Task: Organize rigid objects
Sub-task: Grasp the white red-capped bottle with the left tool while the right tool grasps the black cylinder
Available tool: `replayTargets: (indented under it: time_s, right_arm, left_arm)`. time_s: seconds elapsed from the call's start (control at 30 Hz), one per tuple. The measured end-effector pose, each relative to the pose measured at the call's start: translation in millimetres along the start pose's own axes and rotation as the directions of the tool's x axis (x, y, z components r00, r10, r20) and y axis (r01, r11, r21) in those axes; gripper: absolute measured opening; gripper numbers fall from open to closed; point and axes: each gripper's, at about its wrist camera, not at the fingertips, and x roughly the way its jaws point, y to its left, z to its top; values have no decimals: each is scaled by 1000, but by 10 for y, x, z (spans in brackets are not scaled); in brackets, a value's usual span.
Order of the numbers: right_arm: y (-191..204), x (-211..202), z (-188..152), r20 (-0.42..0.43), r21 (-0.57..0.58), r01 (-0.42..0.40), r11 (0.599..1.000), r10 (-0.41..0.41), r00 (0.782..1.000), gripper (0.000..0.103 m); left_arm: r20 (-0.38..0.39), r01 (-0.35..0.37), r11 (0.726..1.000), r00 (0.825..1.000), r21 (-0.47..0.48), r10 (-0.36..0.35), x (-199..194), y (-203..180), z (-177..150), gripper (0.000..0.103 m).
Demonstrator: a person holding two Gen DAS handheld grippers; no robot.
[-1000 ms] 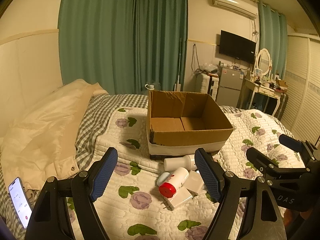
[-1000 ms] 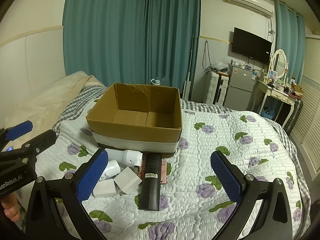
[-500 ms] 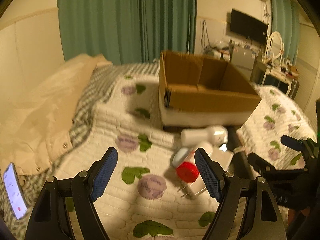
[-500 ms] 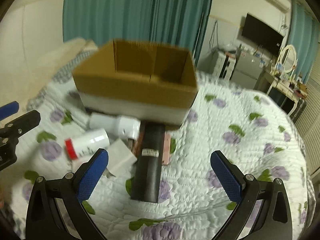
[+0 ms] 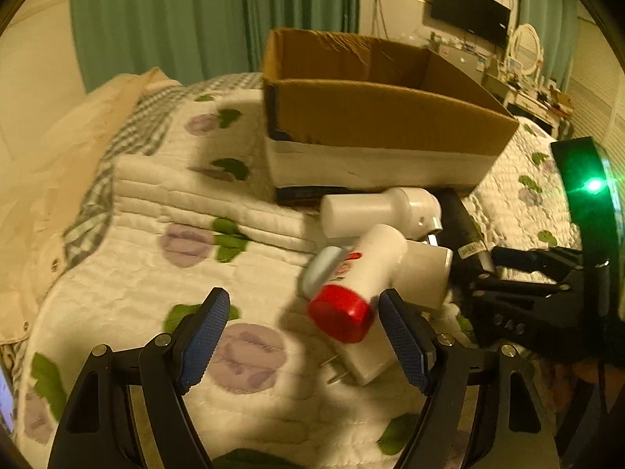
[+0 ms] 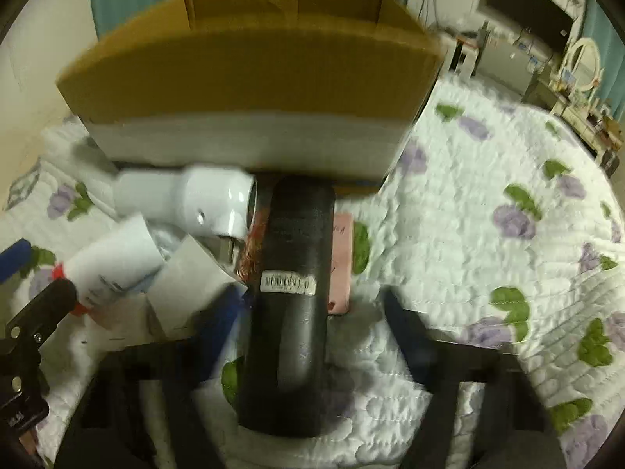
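Observation:
An open cardboard box (image 5: 390,117) stands on the quilted bed; it also shows in the right wrist view (image 6: 250,78). In front of it lie a white bottle with a red cap (image 5: 359,281), a white hair-dryer-like item (image 5: 383,207), white blocks and a charger plug (image 5: 367,367). My left gripper (image 5: 304,336) is open, its fingers just short of the red cap. A black cylinder (image 6: 293,293) lies between the blurred fingers of my right gripper (image 6: 308,320), which is open. The right gripper shows at the right of the left wrist view (image 5: 519,281).
A folded white quilt (image 5: 187,195) and a beige duvet (image 5: 58,164) lie left of the box. A pink card (image 6: 341,265) lies under the cylinder. A dresser with a mirror (image 5: 527,51) and a wall TV (image 5: 468,11) stand far behind.
Both grippers have moved forward and down toward the pile. The red-capped bottle now lies near the left fingers, and the black cylinder now lies between the right fingers, which have narrowed.

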Motion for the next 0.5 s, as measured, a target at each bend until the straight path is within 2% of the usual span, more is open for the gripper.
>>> replayTargets:
  time_s: [0.07, 0.2, 0.27, 0.33, 0.4, 0.47, 0.5]
  right_arm:
    - [9, 24, -16, -6, -4, -5, 1000, 5, 1000, 54]
    - [-42, -87, -39, 18, 10, -16, 1000, 16, 1000, 42]
    - [-63, -183, -50, 47, 8, -17, 1000, 17, 999, 41]
    - [-73, -304, -61, 80, 0, -19, 1000, 19, 997, 41]
    - [-91, -367, -82, 97, -1, -34, 999, 34, 995, 41]
    - [-118, -395, -112, 102, 3, -44, 999, 44, 994, 41]
    - [-101, -397, -112, 101, 3, -48, 999, 47, 994, 41]
  left_arm:
    - [-18, 18, 1000, 1000, 20, -17, 51, -57, 22, 79]
    - [-31, 30, 997, 999, 64, -29, 124, -162, 89, 79]
    - [-42, 24, 995, 999, 96, -20, 212, -201, 134, 79]
    - [-61, 31, 993, 998, 118, -24, 302, -226, 168, 72]
    - [-98, 80, 990, 993, 119, -69, 392, -237, 187, 57]
    - [-100, 55, 989, 994, 135, -42, 413, -265, 179, 49]
    - [-97, 49, 989, 995, 142, -35, 401, -270, 180, 37]
